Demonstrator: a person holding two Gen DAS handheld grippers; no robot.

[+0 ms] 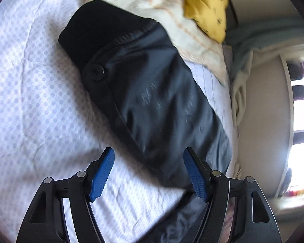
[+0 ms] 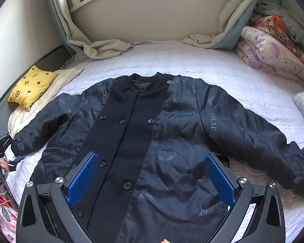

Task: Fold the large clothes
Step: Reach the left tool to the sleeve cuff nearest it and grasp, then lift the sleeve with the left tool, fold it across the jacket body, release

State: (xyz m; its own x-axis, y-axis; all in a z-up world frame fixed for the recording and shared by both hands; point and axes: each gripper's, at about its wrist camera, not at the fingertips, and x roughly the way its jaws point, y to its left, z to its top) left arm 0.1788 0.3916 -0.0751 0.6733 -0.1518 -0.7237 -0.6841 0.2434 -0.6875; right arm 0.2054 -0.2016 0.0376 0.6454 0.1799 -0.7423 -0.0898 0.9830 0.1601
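Jacket, dark navy, shiny quilted fabric with a matte black button placket (image 2: 131,141): lies face up and spread flat on the bed with the pale dotted white cover (image 2: 202,64). Front buttoned shut; round black buttons run down the placket. Faint printed lettering and leaf motifs on the shell. Both sleeves are stretched outward from the body; the cuff on the yellow-cushion side ends in black ribbing (image 1: 95,30) with one large black button (image 1: 94,72) beside it.

Yellow square cushion with black motifs (image 2: 31,86) sits beyond that sleeve, on a cream striped pillow (image 2: 56,87). Folded floral quilts (image 2: 269,50) are stacked past the opposite sleeve, well apart from the jacket.

Left claw (image 1: 149,174): blue pads spread wide, nothing between them, hovering over the ribbed-cuff sleeve. Frame slightly motion-blurred.

Right claw (image 2: 151,179): pads spread wide, empty, poised above the jacket's lower front, straddling the placket.
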